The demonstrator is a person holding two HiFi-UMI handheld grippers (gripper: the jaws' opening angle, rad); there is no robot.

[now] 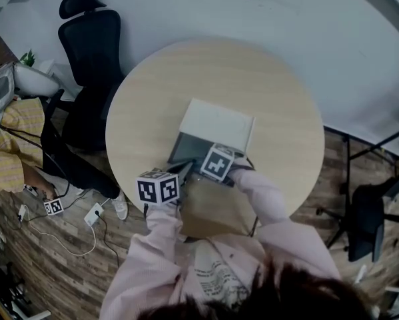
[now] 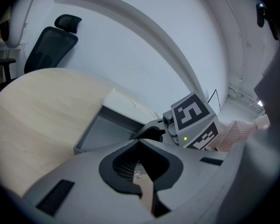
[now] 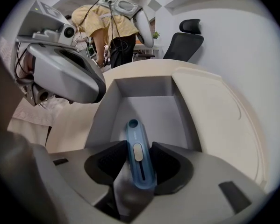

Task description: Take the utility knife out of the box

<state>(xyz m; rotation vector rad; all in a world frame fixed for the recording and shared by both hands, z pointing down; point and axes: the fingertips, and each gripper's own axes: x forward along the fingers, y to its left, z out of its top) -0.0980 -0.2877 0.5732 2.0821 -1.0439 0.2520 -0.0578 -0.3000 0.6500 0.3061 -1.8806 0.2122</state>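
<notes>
A black office chair [image 1: 89, 39] stands off the round table's [image 1: 139, 105] left edge. The tabletop lies open all around the grey box [image 1: 186, 149], whose white lid [image 1: 216, 122] is folded back on the far side. The left gripper [image 2: 140, 164] slopes gently down at the box's near left corner, jaws pinched on a thin tan flap [image 2: 147, 192]. The right gripper [image 3: 139, 169] points steeply into the box. Its jaws are spread around the blue utility knife [image 3: 136, 141], which lies ungripped inside the box.

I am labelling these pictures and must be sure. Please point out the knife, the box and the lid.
knife [image 3: 138, 153]: right gripper view, on the slider at mid-body.
box [image 3: 159, 113]: right gripper view, on its bare grey floor.
lid [image 1: 218, 124]: head view, on the middle of its white top.
</notes>
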